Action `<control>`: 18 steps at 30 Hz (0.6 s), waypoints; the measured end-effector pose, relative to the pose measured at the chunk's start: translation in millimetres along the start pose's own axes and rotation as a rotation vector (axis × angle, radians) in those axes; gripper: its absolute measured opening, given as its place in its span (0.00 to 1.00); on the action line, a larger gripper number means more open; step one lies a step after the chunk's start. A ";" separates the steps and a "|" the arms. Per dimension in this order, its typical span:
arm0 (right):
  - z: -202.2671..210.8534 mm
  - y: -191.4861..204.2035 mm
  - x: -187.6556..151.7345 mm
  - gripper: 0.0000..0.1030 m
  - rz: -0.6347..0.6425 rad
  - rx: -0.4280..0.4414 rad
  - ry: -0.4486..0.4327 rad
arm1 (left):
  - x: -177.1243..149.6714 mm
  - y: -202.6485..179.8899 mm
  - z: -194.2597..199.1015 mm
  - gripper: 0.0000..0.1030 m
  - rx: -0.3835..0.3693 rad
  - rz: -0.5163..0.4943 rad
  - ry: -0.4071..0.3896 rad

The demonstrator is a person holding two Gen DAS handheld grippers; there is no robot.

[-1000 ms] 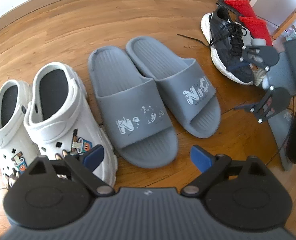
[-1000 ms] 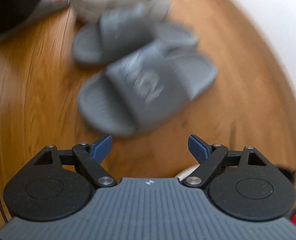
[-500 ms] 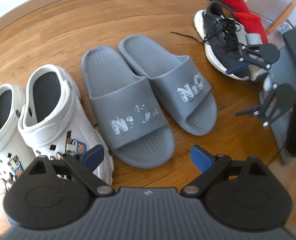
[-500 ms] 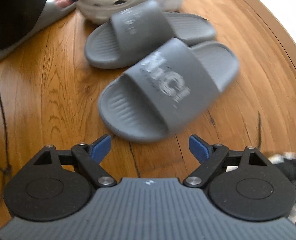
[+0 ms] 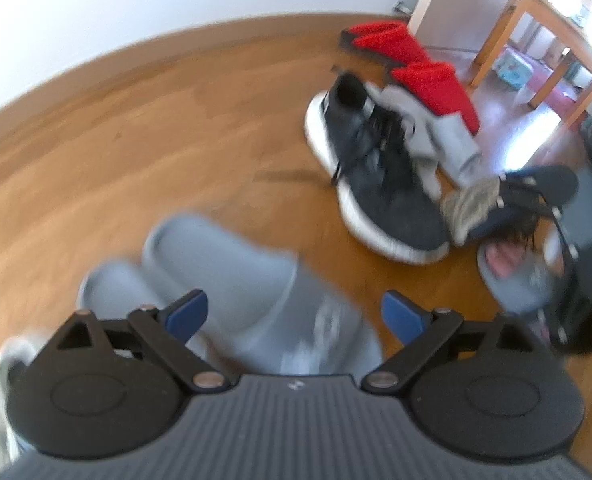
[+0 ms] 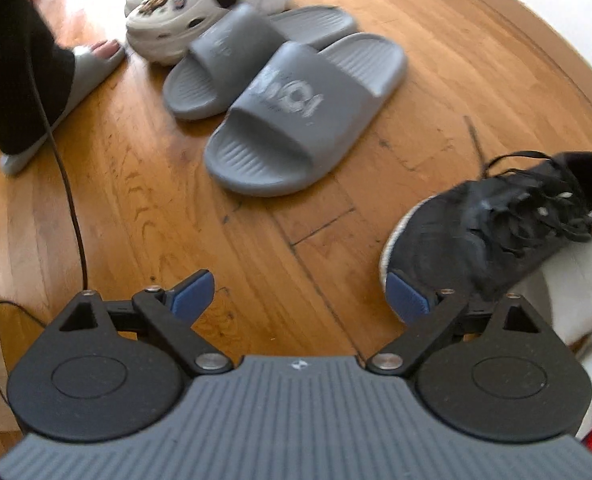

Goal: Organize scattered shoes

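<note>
In the blurred left wrist view my left gripper [image 5: 293, 312] is open above a pair of grey slides [image 5: 231, 276]. A black sneaker with a white sole [image 5: 376, 184] lies farther off to the right, against red and grey slippers [image 5: 432, 80]. My right gripper [image 6: 300, 296] hangs over bare wood floor, its jaws opening with nothing between them. In the right wrist view, the black sneaker [image 6: 496, 220] lies just beyond its right fingertip, toe toward me. The grey slides [image 6: 296, 112] lie side by side ahead, with white clogs [image 6: 183, 20] behind them.
A person's foot in a pale slipper [image 6: 91, 60] and a black trouser leg [image 6: 11, 60] stand at the left, with a thin black cable [image 6: 67, 180] trailing over the floor. The sneaker leans on something white [image 6: 568, 288]. Wooden table legs [image 5: 536, 20] stand at the far right.
The left view has swung right, off the clogs and toward the sneaker and red slippers. The right view has also shifted: the slides moved away and the sneaker came in. The right jaws stand wider.
</note>
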State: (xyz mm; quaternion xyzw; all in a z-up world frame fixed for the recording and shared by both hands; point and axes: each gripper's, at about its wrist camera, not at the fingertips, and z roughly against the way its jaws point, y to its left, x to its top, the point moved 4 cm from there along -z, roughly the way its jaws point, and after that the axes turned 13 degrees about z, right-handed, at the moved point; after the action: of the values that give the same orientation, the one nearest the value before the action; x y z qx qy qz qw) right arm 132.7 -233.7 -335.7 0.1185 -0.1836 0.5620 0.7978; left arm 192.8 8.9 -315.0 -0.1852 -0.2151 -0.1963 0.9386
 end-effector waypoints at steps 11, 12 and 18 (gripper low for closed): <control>4.9 -8.3 -10.6 0.93 -0.046 0.000 0.003 | 66.6 -44.2 -99.3 0.88 -0.085 0.074 -0.036; 5.3 -6.6 -11.6 0.93 -0.043 0.004 0.005 | 71.3 -42.3 -103.6 0.86 -0.095 0.123 -0.038; 6.9 2.6 -20.2 0.93 -0.025 0.029 0.030 | 89.1 -34.9 -121.0 0.64 -0.115 0.259 -0.022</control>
State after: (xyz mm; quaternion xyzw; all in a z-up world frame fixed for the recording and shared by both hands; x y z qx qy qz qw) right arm 123.1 -252.8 -338.1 0.1239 -0.1621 0.5565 0.8054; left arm 291.1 -99.0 -364.8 -0.2672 -0.1880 -0.0837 0.9414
